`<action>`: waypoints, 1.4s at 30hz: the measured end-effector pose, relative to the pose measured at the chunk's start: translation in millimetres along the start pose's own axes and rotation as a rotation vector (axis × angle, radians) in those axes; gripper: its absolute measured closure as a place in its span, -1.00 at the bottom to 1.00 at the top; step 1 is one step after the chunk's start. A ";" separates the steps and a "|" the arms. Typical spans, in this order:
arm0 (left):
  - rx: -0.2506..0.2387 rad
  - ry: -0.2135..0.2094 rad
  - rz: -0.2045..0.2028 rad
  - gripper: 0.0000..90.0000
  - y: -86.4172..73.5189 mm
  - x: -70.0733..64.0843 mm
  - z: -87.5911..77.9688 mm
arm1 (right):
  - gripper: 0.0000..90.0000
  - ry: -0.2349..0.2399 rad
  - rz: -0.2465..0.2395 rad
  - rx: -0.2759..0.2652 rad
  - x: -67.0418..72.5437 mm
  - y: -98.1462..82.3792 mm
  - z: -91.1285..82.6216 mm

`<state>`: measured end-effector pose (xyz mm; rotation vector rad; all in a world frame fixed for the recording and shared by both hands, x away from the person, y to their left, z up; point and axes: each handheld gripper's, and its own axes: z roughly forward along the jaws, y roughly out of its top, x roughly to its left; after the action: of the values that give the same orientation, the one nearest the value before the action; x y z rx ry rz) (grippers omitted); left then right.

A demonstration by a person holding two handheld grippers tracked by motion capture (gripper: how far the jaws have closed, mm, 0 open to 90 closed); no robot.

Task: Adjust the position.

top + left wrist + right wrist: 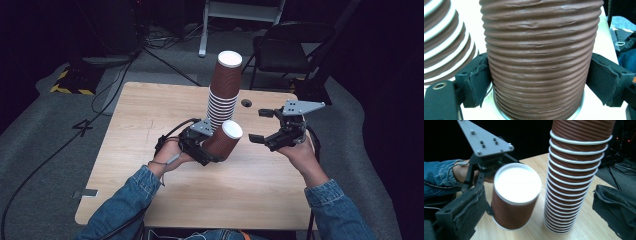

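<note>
Cup point(223, 141) sits clamped in your left claw point(206, 150), jaws pressed to both ribbed brown sides, tilted with its white end up and toward the desk's point(150, 115) right edge. Beside it, touching or nearly so, the inverted cup stack point(224, 90) stands upright mid-desk. Your right claw point(264, 125) hovers spread wide, empty, near the right edge.

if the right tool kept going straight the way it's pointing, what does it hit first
Probably the single brown cup held in the left tool; in the right gripper view it sits low between the open right tool's jaws, nearer than the tall cup stack beside it. Depth is hard to judge, so the stack could come first.
</note>
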<state>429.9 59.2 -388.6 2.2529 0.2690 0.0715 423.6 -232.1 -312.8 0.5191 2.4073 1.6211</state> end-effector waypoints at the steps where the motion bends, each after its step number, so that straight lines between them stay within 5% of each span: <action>1: 0.000 0.000 0.000 -0.71 0.0 0.0 0.0 | -1.00 0.000 0.000 0.000 0.0 0.0 0.0; 10: 0.054 -0.041 0.031 -0.71 3.0 -0.3 9.7 | -1.00 0.024 -0.011 0.040 7.3 -1.9 6.1; 17: 0.066 -0.144 0.067 -0.70 7.2 2.1 21.1 | -1.00 0.038 -0.006 0.066 11.2 -4.3 6.8; 24: 0.142 -0.213 0.075 -0.70 10.1 -0.1 28.3 | -1.00 0.053 -0.004 0.098 14.9 -8.1 9.3; 35: 0.217 -0.232 0.112 -0.70 19.7 -4.4 25.1 | -1.00 0.082 -0.011 0.152 21.6 -12.4 17.2; 42: 0.248 -0.238 0.130 -0.69 23.2 -5.2 25.7 | -1.00 0.109 -0.025 0.231 24.2 -15.0 31.3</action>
<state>432.4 24.3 -387.2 2.4950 0.0027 -0.1699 409.6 -201.0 -337.8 0.4440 2.6891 1.4029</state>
